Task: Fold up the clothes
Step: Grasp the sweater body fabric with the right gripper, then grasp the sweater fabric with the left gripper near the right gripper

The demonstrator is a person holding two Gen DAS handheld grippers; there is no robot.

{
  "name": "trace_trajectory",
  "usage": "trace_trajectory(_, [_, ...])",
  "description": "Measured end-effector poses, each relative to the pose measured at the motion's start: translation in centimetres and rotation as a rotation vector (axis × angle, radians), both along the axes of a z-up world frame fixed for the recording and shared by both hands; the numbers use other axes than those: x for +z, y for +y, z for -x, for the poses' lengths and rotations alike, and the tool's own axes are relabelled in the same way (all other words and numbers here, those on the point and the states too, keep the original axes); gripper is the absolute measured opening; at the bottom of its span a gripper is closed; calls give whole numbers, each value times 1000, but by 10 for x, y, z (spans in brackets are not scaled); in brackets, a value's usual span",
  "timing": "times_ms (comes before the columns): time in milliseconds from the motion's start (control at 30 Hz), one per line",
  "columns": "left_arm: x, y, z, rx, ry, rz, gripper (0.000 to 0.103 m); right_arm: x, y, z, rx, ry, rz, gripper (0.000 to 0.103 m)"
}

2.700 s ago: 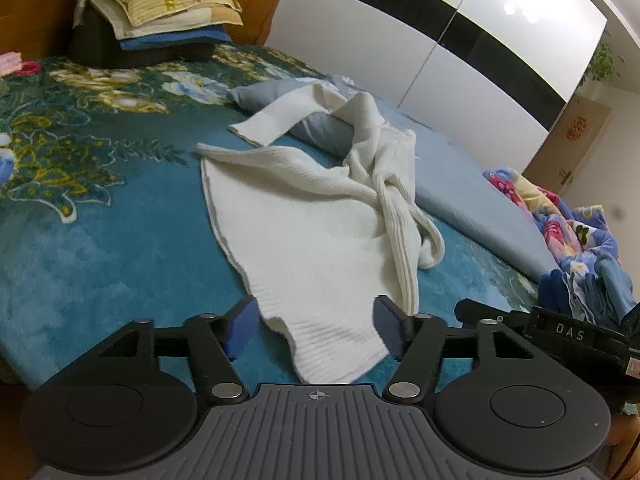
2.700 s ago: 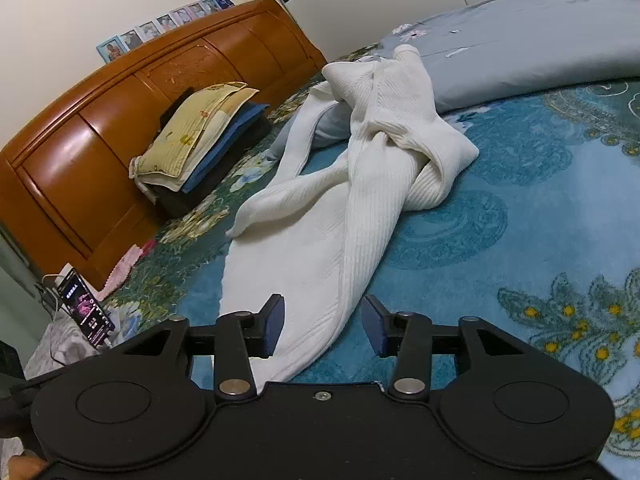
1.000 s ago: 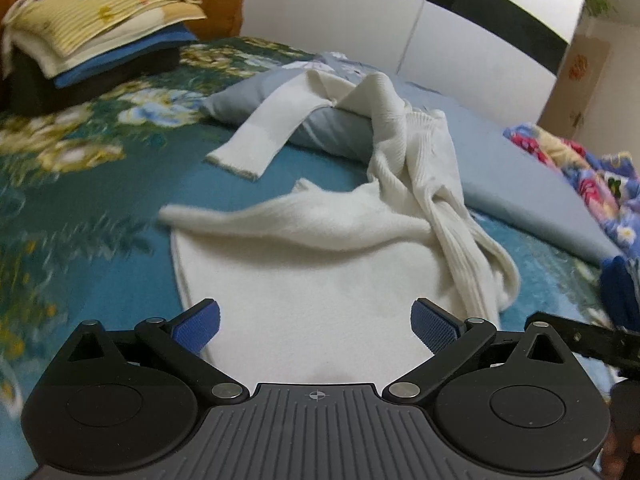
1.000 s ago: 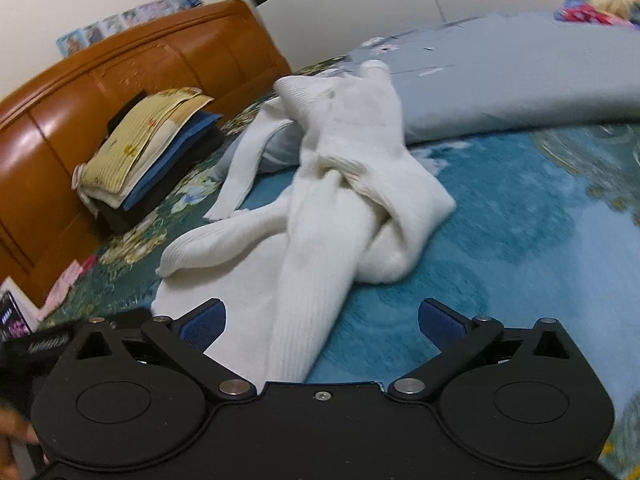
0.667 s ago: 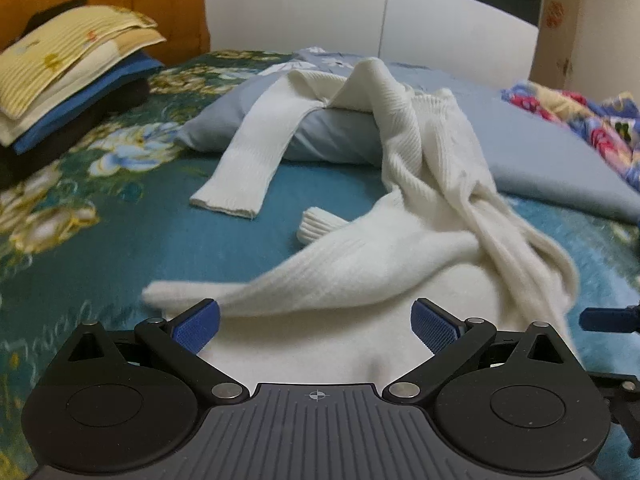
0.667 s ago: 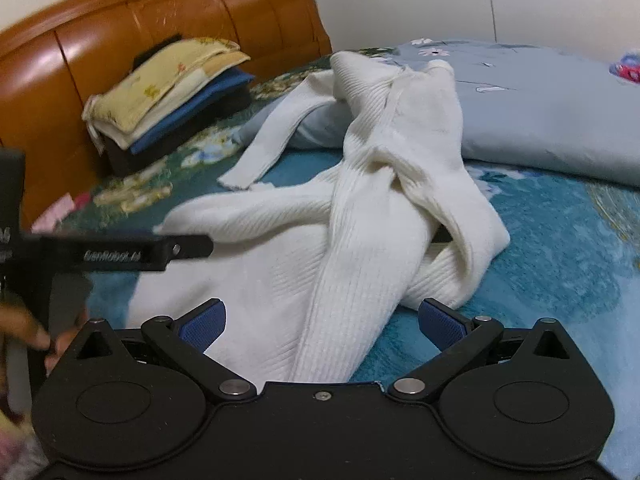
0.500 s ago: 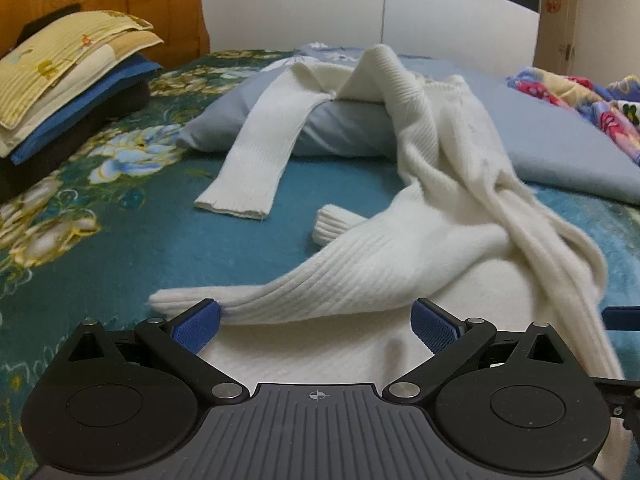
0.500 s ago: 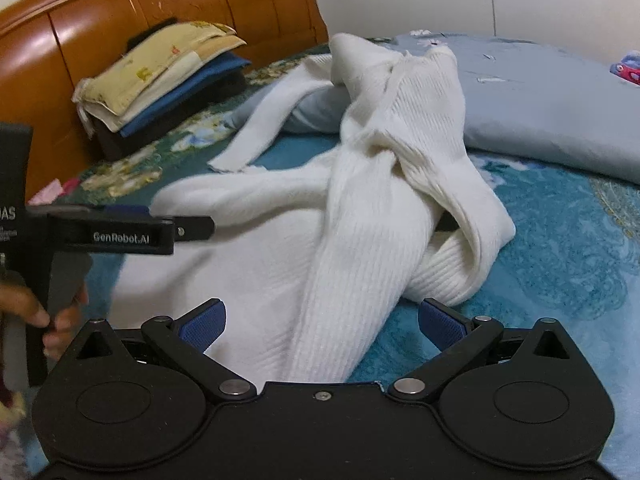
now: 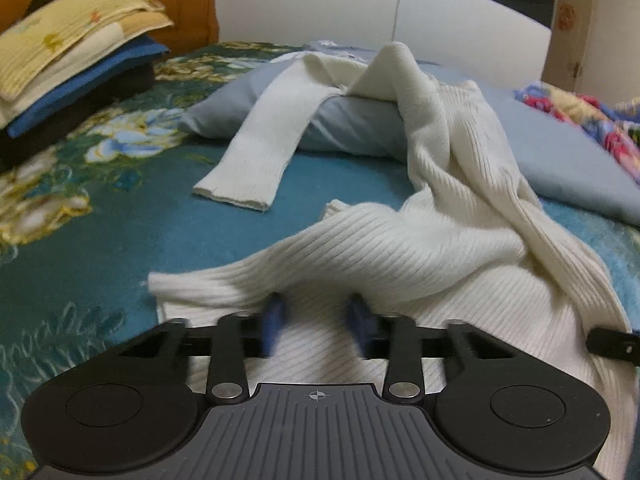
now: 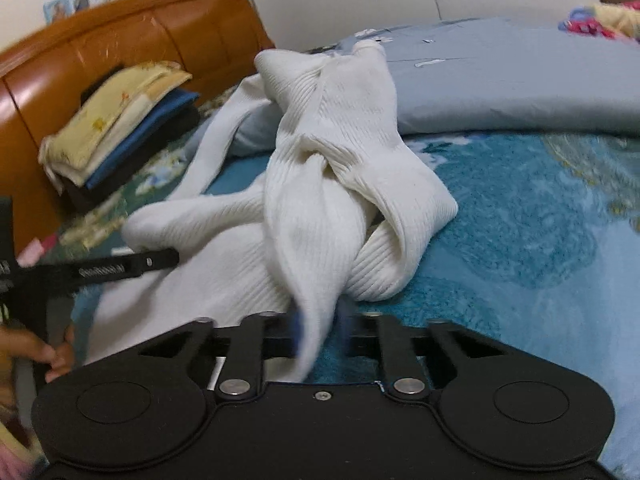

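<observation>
Two grippers closing on a twisted white sweater (image 9: 432, 264) on the bed (image 9: 120, 248).
Left gripper (image 9: 316, 320) has just narrowed over the hem; right gripper (image 10: 320, 332) pinches a hanging fold. Grip hem corners firmly, then lift evenly to untwist before folding.

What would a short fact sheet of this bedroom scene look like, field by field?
Surface: bed with a blue floral cover
Garment: white ribbed sweater, twisted and crumpled
Sweater position: partly draped over a grey pillow
Left gripper: fingers have just been closing on sweater fabric
Right gripper: fingers have just been closing on a sweater fold
Background: folded stack by the wooden headboard
</observation>
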State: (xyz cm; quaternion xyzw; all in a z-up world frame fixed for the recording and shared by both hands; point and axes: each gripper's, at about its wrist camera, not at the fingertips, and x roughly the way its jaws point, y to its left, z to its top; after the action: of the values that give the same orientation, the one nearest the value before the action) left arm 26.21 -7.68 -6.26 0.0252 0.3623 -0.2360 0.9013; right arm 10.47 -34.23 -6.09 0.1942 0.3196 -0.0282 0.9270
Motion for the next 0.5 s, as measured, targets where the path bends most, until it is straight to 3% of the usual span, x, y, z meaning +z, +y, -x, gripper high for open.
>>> trace_trajectory(33, [0,5,-1,9,16,28,17,0,-2,2,-17,-13,-13,11])
trace_trajectory(133, [0,15,2,35,29,64,8,2,-6,11,-66,-48,-51,11])
trace_trajectory(433, [4,20,14,16,-2,59,8,-10,-27,25,-150,-16,-149,9])
trace_trajectory(500, [6,21,10,14,-17,57,8,-10,-25,24,-141,-13,-130,9])
